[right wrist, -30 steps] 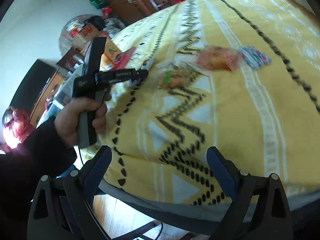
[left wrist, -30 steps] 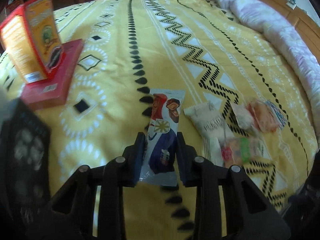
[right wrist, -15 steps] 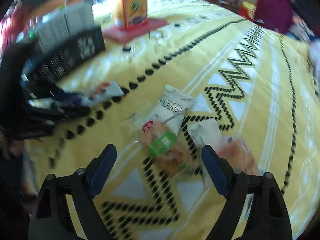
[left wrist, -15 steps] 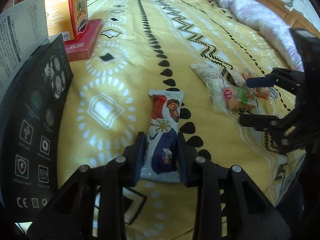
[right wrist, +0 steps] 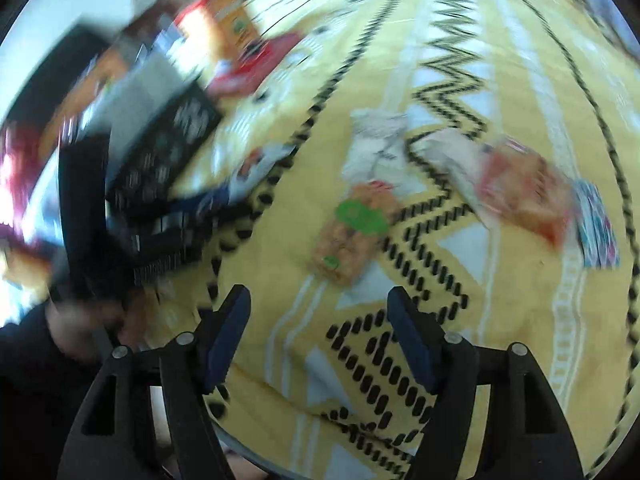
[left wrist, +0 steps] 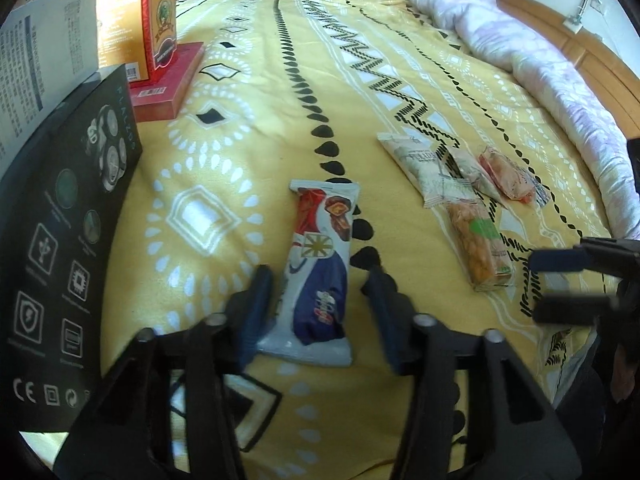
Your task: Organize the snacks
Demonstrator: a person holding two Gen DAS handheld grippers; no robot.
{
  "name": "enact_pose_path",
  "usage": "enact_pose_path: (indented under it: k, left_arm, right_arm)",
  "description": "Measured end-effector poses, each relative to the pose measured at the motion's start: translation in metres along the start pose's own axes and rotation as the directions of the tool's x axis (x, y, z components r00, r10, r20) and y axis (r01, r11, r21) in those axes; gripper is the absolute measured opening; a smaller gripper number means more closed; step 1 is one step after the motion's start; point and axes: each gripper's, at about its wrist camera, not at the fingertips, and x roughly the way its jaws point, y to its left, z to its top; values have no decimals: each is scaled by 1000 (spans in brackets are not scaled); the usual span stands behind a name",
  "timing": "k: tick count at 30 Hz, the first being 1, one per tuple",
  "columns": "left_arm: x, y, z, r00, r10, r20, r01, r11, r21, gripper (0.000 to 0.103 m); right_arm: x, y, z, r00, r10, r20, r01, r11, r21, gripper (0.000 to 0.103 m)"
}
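Fingers over yellow patterned bedspread

Glossy plastic snack wrapper lies on matt yellow cloth bedspread beside a smooth black cardboard box.

The left black plastic tool has two dark-blue padded fingers on angular black linkage arms, each joint pinned with a round silver screw. The right black plastic tool is built alike: blue pads, black triangular arms, silver screws. Beside it shows blurred bare skin and a dark sleeve.
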Motion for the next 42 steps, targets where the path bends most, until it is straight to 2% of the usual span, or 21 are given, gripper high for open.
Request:
enact_pose_path:
  k: [2, 5, 7, 9, 10, 11, 15, 21, 27, 31, 34, 38, 42]
  left_arm:
    - [2, -5, 1, 1000, 9, 2, -9, 1000, 7, 66]
    - [5, -10, 2, 999, 39, 7, -39, 999, 26, 67]
    - [6, -9, 3, 999, 49, 9, -49, 999, 24, 65]
    - [6, -8, 5, 997, 81, 5, -81, 997, 21, 49]
    - [6, -7, 5, 995, 96, 6, -96, 995, 18, 34]
    - [5, -3, 6, 995, 98, 1, -98, 995, 6, 31]
    - [1, -1, 8, 996, 90, -7, -90, 996, 5, 29]
    - [-24, -9, 17, 995, 95, 41, -97, 995, 29, 29]
    - [-84, -4, 46, 982, 114, 152, -116, 993, 6, 29]
    - [-137, 18, 65, 957, 148, 249, -147, 989, -23, 29]
    - [-180, 53, 77, 927, 214, 308, -196, 977, -87, 29]
    - [-232, 119, 84, 881, 322, 348, -263, 943, -206, 29]
    - [-272, 191, 76, 840, 431, 329, -323, 885, -335, 29]
  right_arm:
    - [5, -6, 6, 999, -21, 31, 19, 998, 58, 75]
    - [18, -6, 16, 998, -31, 57, 24, 993, 117, 75]
    - [29, -2, 19, 996, -70, 61, 63, 992, 111, 75]
    - [35, 1, 17, 992, -114, 62, 108, 989, 99, 74]
    - [35, 1, 17, 988, -135, 69, 129, 988, 88, 72]
    - [36, 2, 17, 984, -159, 78, 154, 985, 75, 65]
    - [29, -5, 12, 977, -178, 114, 169, 982, 78, 40]
    - [-1, -1, 6, 969, -149, 195, 135, 987, 86, 37]
    - [-40, 19, 18, 945, -156, 287, 143, 988, 65, 37]
    - [-73, 54, 46, 920, -137, 367, 145, 989, 8, 37]
    - [-95, 90, 73, 901, -94, 423, 131, 990, -59, 37]
    - [-105, 152, 113, 889, -8, 459, 98, 980, -172, 37]
    - [-95, 228, 150, 888, 113, 445, 21, 958, -285, 37]
